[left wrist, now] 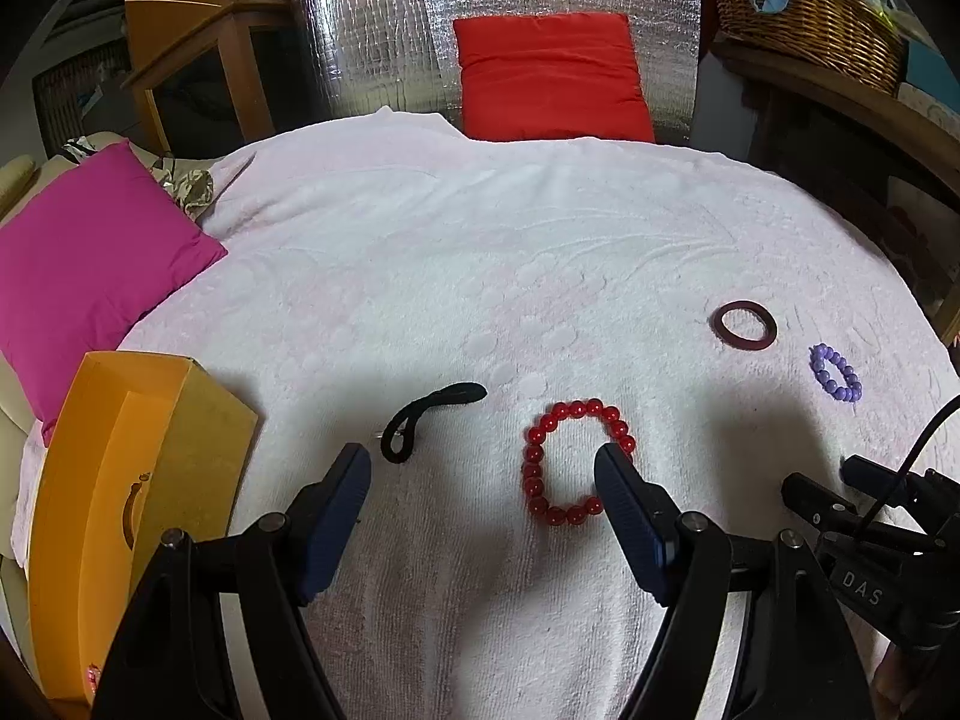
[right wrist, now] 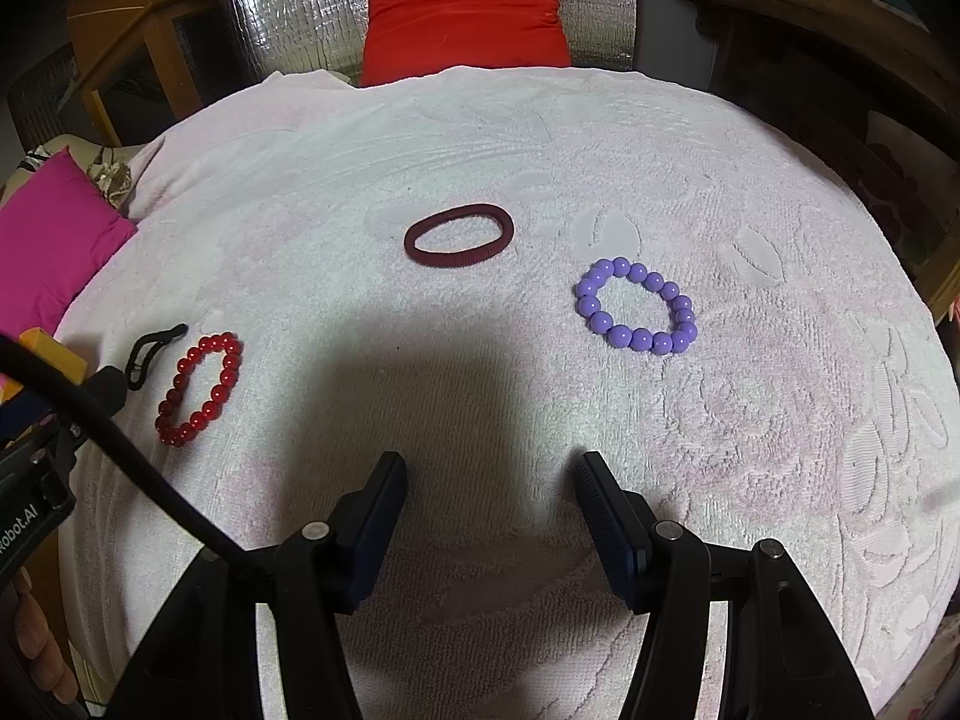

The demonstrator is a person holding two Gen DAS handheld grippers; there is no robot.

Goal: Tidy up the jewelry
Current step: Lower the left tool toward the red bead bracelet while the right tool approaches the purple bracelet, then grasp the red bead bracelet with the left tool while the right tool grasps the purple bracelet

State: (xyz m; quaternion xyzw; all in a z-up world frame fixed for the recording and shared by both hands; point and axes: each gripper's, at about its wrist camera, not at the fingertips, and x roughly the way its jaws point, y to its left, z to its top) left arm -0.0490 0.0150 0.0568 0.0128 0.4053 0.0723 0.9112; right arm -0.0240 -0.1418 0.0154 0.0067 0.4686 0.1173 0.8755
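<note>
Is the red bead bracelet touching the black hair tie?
Apart. In the left wrist view, white towel shows plainly between the red bracelet and the black hair tie. The right wrist view crowds them together, so it cannot settle it.

- left gripper [left wrist: 483, 459] jaws apart, nothing between them, over pale towel [left wrist: 420, 252]
- red bead bracelet [left wrist: 576, 462] as landmark: its right side behind right fingertip
- black hair tie [left wrist: 429, 420] just left of it
- orange box [left wrist: 138, 480] far left
- maroon hair band [left wrist: 744, 325], purple bead bracelet [left wrist: 836, 372] to the right, further off
</note>
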